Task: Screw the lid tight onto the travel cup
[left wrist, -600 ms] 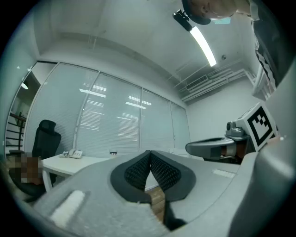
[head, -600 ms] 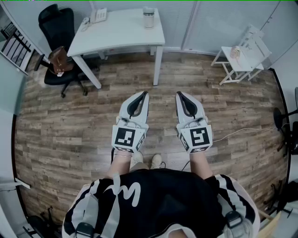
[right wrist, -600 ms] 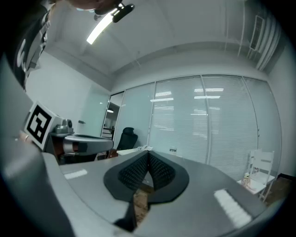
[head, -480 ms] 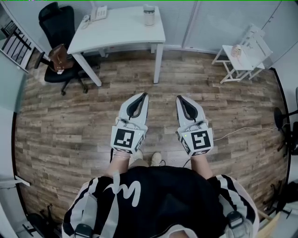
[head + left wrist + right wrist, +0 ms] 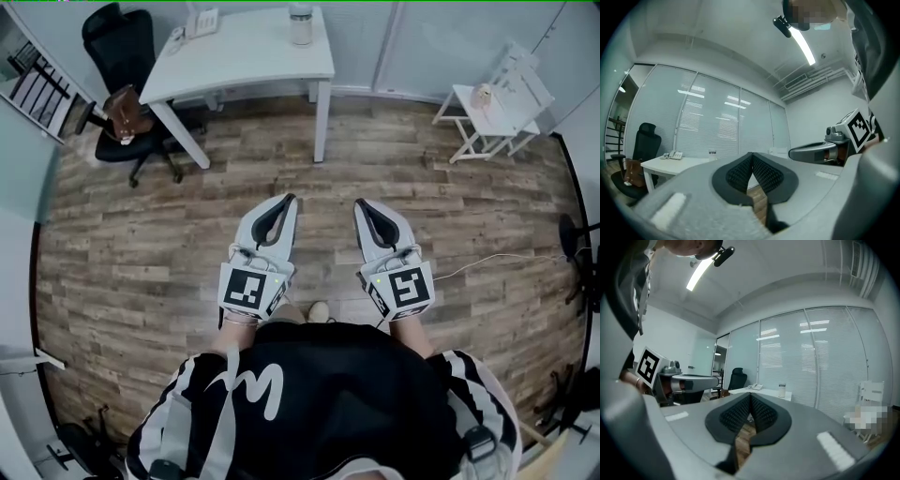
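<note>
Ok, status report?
Left gripper shut, empty. Right gripper shut, empty. Pale cylindrical travel cup on white table, far ahead, untouched. Wooden floor between.

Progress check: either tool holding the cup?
No; left tool and right tool are shut empty; the pale lidded cup stands on the white table.

floor (image 5: 122, 244) brown wood planks, streaky grain. bench (image 5: 244, 58) white. chair (image 5: 117, 42) black; bag (image 5: 127, 105) brown. left claw (image 5: 289, 199) and right claw (image 5: 359, 203) pale grey, pads (image 5: 738, 173) black, ribbed; markers (image 5: 246, 288) black-and-white squares. shirt (image 5: 328, 394) black with white stripes.
</note>
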`<state>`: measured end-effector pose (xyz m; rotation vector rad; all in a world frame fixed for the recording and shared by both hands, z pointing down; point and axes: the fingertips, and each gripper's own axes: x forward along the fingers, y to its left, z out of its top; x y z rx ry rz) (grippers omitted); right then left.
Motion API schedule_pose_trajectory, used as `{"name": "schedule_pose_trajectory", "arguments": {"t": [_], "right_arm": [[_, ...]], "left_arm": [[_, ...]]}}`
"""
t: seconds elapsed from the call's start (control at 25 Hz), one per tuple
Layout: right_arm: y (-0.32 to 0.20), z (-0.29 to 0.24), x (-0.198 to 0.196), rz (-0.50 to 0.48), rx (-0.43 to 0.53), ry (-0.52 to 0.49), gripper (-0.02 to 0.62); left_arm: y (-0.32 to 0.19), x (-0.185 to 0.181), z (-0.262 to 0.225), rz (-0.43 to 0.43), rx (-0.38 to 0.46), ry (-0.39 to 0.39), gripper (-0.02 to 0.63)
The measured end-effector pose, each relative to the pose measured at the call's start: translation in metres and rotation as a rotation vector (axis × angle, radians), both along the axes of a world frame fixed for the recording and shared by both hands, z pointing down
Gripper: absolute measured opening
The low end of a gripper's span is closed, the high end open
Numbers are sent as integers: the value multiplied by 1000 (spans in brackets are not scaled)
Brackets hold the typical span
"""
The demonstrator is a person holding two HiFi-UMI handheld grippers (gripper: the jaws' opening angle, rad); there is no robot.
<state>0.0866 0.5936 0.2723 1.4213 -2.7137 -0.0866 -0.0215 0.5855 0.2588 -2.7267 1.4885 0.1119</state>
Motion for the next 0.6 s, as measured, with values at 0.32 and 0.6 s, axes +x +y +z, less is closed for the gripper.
{"name": "schedule_pose_trajectory", "arguments": {"t": [0.32, 0.6], "right_arm": [[17, 2, 4, -20, 19, -29, 0], [7, 6, 1, -28, 3, -44, 0]], "left_arm": [[14, -2, 10, -27, -27, 19, 2], [4, -6, 22, -34, -51, 29, 2]]}}
